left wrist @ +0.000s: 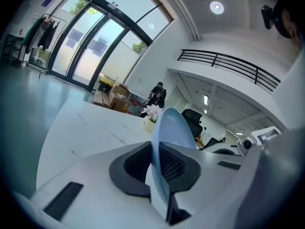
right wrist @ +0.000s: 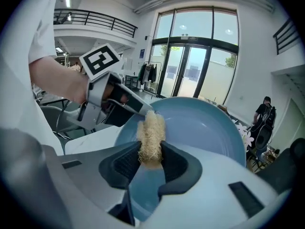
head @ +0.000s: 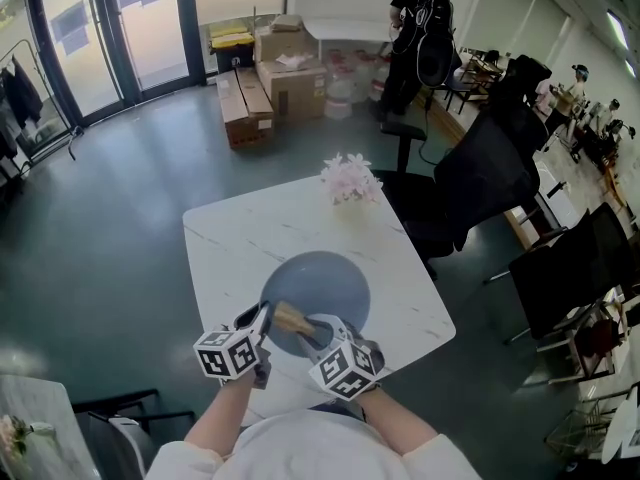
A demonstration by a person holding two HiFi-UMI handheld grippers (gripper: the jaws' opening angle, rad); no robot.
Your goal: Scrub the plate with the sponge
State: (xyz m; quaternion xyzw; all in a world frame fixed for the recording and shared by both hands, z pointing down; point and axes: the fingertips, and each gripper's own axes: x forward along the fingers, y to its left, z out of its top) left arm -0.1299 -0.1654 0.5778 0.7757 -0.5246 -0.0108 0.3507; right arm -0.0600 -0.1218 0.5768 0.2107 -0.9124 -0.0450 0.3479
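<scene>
Plate (head: 325,280) rim at 8 o'clock we pinch with left gripper (head: 263,316); right gripper (head: 322,330) jaws squeeze sponge (head: 293,318) over its 6 o'clock edge.

Lighting: bright, even daylight through tall glass doors (head: 150,28); glare from a round recessed ceiling lamp (left wrist: 217,6). Pale reflections on the grey polished floor (head: 100,228). Only faint shadows on the white marble tabletop (head: 250,238). Soft sheen on the round blue-grey plate (right wrist: 209,128). Both gripper views: strong fisheye bending, dark vignetted corners.
</scene>
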